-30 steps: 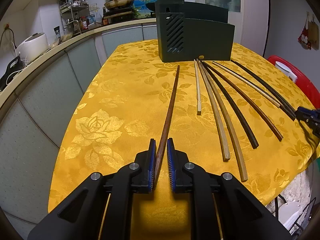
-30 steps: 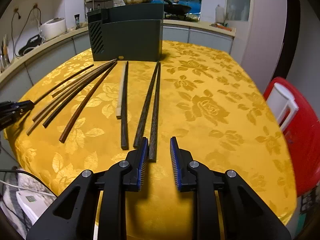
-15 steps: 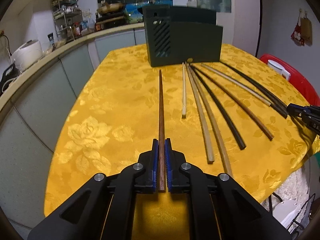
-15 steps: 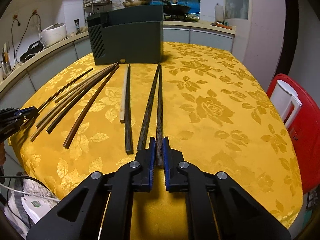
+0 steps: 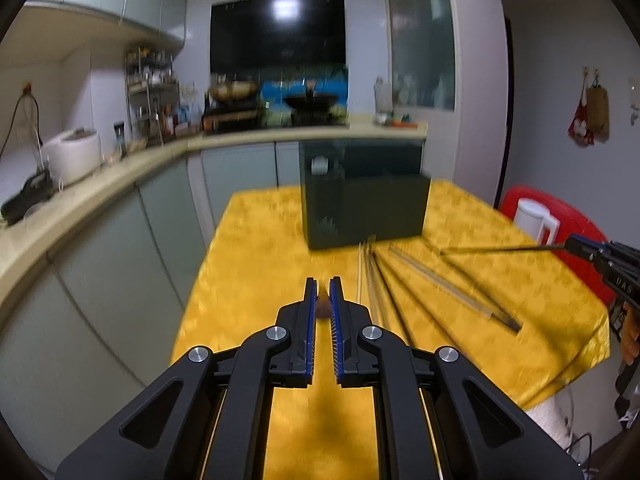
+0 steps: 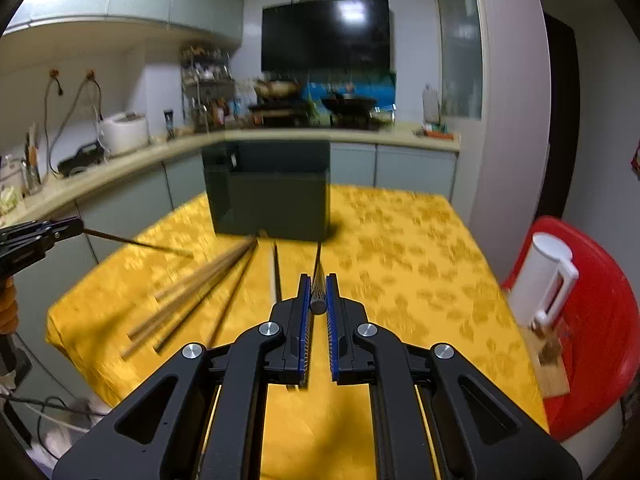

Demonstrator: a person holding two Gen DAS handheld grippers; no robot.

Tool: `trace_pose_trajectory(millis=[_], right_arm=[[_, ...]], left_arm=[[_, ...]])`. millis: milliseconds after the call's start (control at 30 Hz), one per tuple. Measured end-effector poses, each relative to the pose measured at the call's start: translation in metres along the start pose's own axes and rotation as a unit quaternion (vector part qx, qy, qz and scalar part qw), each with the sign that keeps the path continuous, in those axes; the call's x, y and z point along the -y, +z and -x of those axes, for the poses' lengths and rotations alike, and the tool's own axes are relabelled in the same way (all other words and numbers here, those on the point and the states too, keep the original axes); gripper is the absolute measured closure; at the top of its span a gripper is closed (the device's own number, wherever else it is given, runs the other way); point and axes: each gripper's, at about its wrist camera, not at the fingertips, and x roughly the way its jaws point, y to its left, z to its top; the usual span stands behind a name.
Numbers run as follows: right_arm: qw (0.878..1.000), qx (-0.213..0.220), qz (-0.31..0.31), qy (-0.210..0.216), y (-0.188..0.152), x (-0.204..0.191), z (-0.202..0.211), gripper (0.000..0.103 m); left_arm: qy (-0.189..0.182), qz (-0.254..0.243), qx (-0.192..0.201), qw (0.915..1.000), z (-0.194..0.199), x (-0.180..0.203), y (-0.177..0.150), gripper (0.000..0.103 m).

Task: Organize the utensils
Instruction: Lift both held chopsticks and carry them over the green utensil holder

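My left gripper [image 5: 323, 285] is shut on the end of a reddish-brown chopstick [image 5: 323, 306], held above the yellow tablecloth [image 5: 256, 264]. In the right wrist view that left gripper [image 6: 76, 226] shows at the left edge, with its chopstick [image 6: 136, 243] sticking out in the air. My right gripper [image 6: 317, 280] is shut on a dark chopstick [image 6: 318, 300], also lifted. From the left wrist view the right gripper [image 5: 576, 245] holds its dark chopstick [image 5: 500, 249] nearly level. Several chopsticks [image 6: 192, 296] lie fanned on the cloth before the dark green utensil holder [image 6: 272, 204].
A red chair [image 6: 600, 320] with a white jug [image 6: 544, 280] stands right of the table. A kitchen counter [image 5: 120, 172] with a rice cooker [image 5: 74, 154] curves along the left and back. The table's near edge lies just below both grippers.
Both grippers went from slightly open to shut on a chopstick each. They then rose and tipped upward, lifting the two chopsticks off the cloth.
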Motion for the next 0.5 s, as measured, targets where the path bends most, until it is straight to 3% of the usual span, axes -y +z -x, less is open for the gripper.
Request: trace_pose_trajectory(millis=[267, 500], right_arm=[[0.999, 0.043, -0.015, 0.022, 0.040, 0.002, -0.001, 0.095], [0.998, 0.054, -0.023, 0.026, 0.073, 0.006, -0.022, 0.095]], left_arm=[[-0.011, 0.002, 0.039, 0.9992, -0.004, 0.000, 0.052, 0.097], [-0.022, 0.015, 0.038, 0.9989, -0.021, -0.009, 0.082, 0.097]])
